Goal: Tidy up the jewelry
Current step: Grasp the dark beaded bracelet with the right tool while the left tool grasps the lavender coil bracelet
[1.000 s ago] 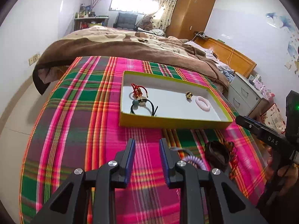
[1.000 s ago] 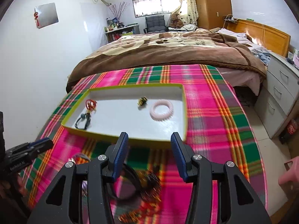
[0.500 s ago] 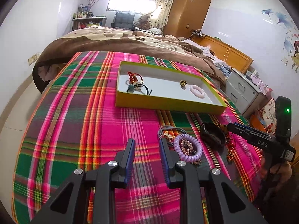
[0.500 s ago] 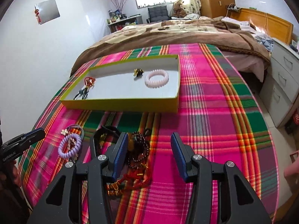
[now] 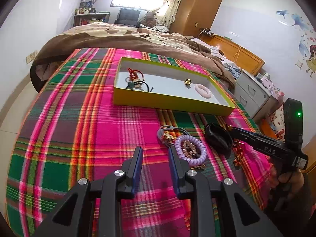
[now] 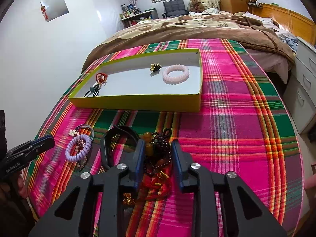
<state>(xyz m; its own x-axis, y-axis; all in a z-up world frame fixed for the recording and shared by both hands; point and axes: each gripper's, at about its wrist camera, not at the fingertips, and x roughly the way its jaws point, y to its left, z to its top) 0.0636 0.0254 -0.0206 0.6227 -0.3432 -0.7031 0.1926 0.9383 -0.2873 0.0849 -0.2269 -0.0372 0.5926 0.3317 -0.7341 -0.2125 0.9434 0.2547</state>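
Black right gripper (image 6: 156, 150), stamped "DAS", has just been closing around the dark bead bracelet (image 6: 158, 148); whether it presses, I cannot tell. Left gripper (image 5: 155, 155) gapes empty beside the purple coil tie (image 5: 190, 150). Ahead, on plaid cloth (image 5: 79, 128), sits the yellow tray (image 6: 138, 102).

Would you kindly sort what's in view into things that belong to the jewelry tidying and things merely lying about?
Part of the job:
- yellow-green shallow cardboard tray
- dark beaded bracelet with red tassel
- purple spiral coil hair tie
- black band
- pink beaded bracelet

Just lying about:
- brown blanket
- grey drawer unit
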